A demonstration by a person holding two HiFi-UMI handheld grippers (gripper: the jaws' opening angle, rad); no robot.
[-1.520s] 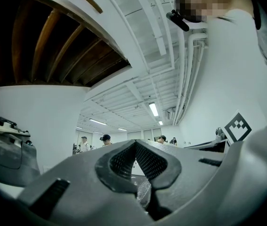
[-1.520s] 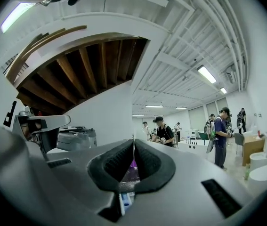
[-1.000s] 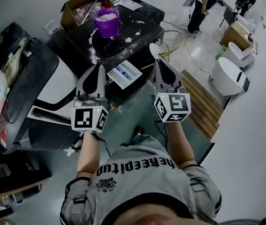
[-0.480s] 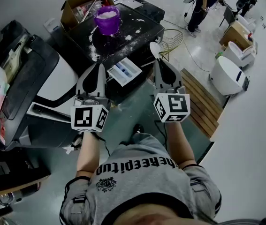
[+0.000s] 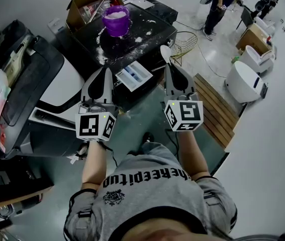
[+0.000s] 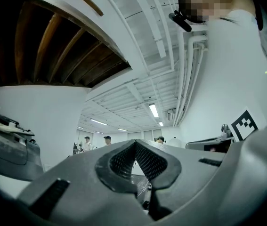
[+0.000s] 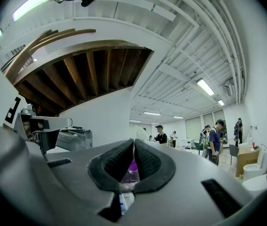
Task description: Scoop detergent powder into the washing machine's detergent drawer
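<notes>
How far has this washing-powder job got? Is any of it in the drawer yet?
Done: the drawer stands open, and the right gripper is shut on a white spoon. In hand: both grippers hang short of the machine, the left gripper shut and empty. Left: scooping from the purple bucket and tipping into the drawer; powder inside it can't be made out.

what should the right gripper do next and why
Probably reach forward and dip the scoop into the purple tub of powder. The right gripper has its jaws shut on the scoop, held short of the tub, and the drawer stands open.
</notes>
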